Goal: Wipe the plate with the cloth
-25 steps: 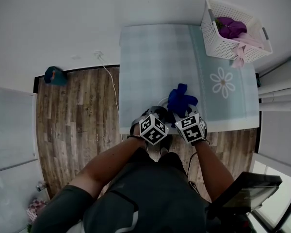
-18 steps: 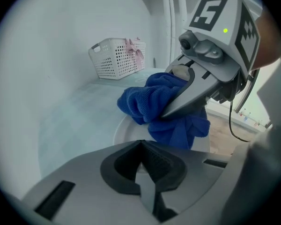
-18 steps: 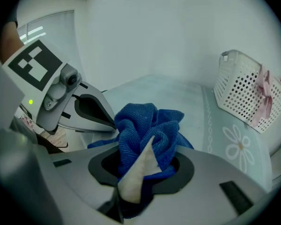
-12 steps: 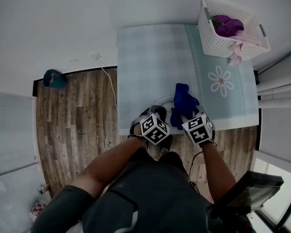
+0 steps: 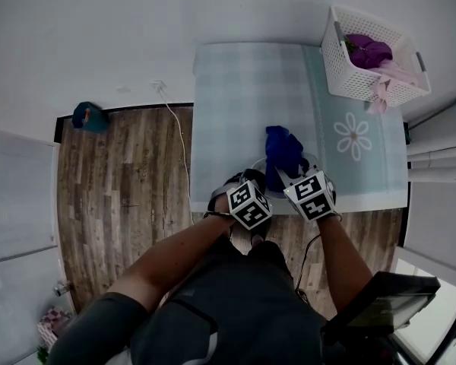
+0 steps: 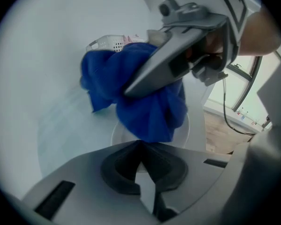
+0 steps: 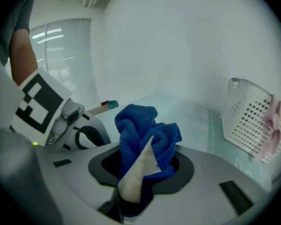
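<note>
**Blue cloth (image 7: 145, 135) bunched over the white plate (image 6: 120, 130), near the table's (image 5: 235, 90) front edge.**
Right gripper (image 7: 136, 179) clamped on the cloth; left gripper (image 6: 141, 146) jaws together, seemingly pinching the plate's near rim; basket (image 5: 372, 55) at far right corner.

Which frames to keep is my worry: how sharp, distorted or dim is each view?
Head view: dim, sharp, table edges bowed. Left gripper view: fisheye, black corners, cloth slightly soft, window glare right. Right gripper view: same vignette, cloth weave sharp, basket warped.
</note>
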`<control>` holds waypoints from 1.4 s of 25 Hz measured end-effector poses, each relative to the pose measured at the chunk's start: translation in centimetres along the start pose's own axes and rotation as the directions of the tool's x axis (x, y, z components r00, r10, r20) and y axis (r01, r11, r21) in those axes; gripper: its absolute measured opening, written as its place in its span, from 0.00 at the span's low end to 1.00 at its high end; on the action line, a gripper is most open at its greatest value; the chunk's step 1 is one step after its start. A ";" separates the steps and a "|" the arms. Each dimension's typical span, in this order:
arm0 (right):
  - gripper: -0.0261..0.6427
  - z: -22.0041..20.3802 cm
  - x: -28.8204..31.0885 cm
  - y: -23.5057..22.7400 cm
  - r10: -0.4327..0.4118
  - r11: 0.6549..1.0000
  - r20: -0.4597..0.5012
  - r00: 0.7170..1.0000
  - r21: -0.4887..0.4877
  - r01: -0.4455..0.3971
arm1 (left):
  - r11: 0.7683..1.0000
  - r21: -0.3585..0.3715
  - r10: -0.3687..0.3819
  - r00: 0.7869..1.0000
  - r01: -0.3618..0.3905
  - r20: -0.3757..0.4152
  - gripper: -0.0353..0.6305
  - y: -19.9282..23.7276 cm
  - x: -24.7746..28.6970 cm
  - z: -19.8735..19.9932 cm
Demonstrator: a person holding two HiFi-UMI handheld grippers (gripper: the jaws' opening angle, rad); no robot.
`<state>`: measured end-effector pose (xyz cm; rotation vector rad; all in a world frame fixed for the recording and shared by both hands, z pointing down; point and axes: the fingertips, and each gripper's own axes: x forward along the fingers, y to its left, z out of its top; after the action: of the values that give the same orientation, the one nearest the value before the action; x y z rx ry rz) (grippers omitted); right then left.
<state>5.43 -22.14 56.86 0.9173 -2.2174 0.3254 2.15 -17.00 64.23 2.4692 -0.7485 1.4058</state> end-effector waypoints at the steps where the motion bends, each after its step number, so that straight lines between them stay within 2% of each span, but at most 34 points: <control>1: 0.26 0.4 1.3 0.3 0.032 0.999 -0.016 0.999 -0.027 -0.032 | 1.000 -0.002 0.001 1.000 -0.001 0.002 0.07 0.1 -0.3 0.0; 5: 0.26 -1.1 4.5 1.6 0.082 0.986 -0.123 0.989 -0.132 -0.099 | 1.000 -0.020 0.014 0.999 -0.013 0.047 0.07 0.5 -1.5 -0.5; 9: 0.26 -1.7 4.7 1.8 0.061 0.983 -0.132 0.989 -0.163 -0.082 | 1.000 -0.016 0.020 0.998 -0.019 0.060 0.07 0.5 -1.5 -0.6; 11: 0.26 -2.0 4.2 1.5 0.059 0.986 -0.126 0.990 -0.148 -0.078 | 0.997 -0.074 0.008 0.998 -0.003 0.069 0.07 0.6 -1.6 -0.8; 14: 0.26 -2.4 3.7 1.2 0.071 0.991 -0.100 0.992 -0.105 -0.082 | 0.978 -0.205 -0.012 0.996 0.030 0.091 0.07 0.9 -1.9 -1.2; 17: 0.26 -2.6 3.9 1.1 0.063 0.993 -0.098 0.993 -0.090 -0.072 | 0.967 -0.253 0.013 0.995 0.014 0.102 0.07 1.6 -2.2 -1.1; 18: 0.26 -2.8 3.9 1.0 0.062 0.995 -0.096 0.993 -0.076 -0.070 | 0.951 -0.308 0.017 0.993 0.020 0.118 0.07 2.0 -2.4 -1.0; 20: 0.26 -2.8 3.9 0.8 0.066 0.997 -0.082 0.994 -0.045 -0.070 | 0.902 -0.428 0.008 0.988 0.059 0.153 0.07 2.8 -2.7 -0.9; 24: 0.26 -2.8 3.8 1.0 0.070 0.994 -0.086 0.994 -0.080 -0.077 | 0.810 -0.581 0.016 0.985 0.087 0.169 0.07 5.0 -3.0 -1.8; 25: 0.26 -2.8 3.8 1.1 0.071 0.993 -0.085 0.994 -0.084 -0.078 | 0.785 -0.611 0.001 0.986 0.102 0.167 0.11 5.2 -2.9 -2.3; 26: 0.26 -2.8 3.8 1.1 0.072 0.994 -0.083 0.994 -0.082 -0.078 | 0.762 -0.635 -0.022 0.986 0.123 0.165 0.19 5.1 -2.7 -2.7; 27: 0.26 -2.8 3.8 1.1 0.071 0.994 -0.083 0.994 -0.079 -0.077 | 0.745 -0.651 -0.045 0.985 0.146 0.169 0.21 5.0 -2.5 -2.9; 30: 0.26 -2.7 3.8 1.2 0.070 0.994 -0.084 0.994 -0.082 -0.077 | 0.718 -0.661 -0.111 0.974 0.217 0.199 0.21 5.0 -2.5 -2.7; 31: 0.26 -2.7 3.8 1.3 0.073 0.993 -0.082 0.994 -0.084 -0.079 | 0.703 -0.665 -0.143 0.966 0.251 0.213 0.21 5.0 -2.7 -2.5; 34: 0.26 -2.6 3.7 1.4 0.087 0.992 -0.072 0.994 -0.082 -0.093 | 0.612 -0.697 -0.273 0.927 0.374 0.258 0.20 4.1 -2.9 -2.4; 35: 0.27 -2.6 3.7 1.5 0.088 0.992 -0.069 0.994 -0.082 -0.094 | 0.588 -0.697 -0.309 0.910 0.410 0.276 0.20 3.7 -2.9 -2.2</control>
<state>3.91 -21.80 61.35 0.7517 -2.1994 0.2970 -2.65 -18.23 62.65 1.8846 -0.6164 0.5952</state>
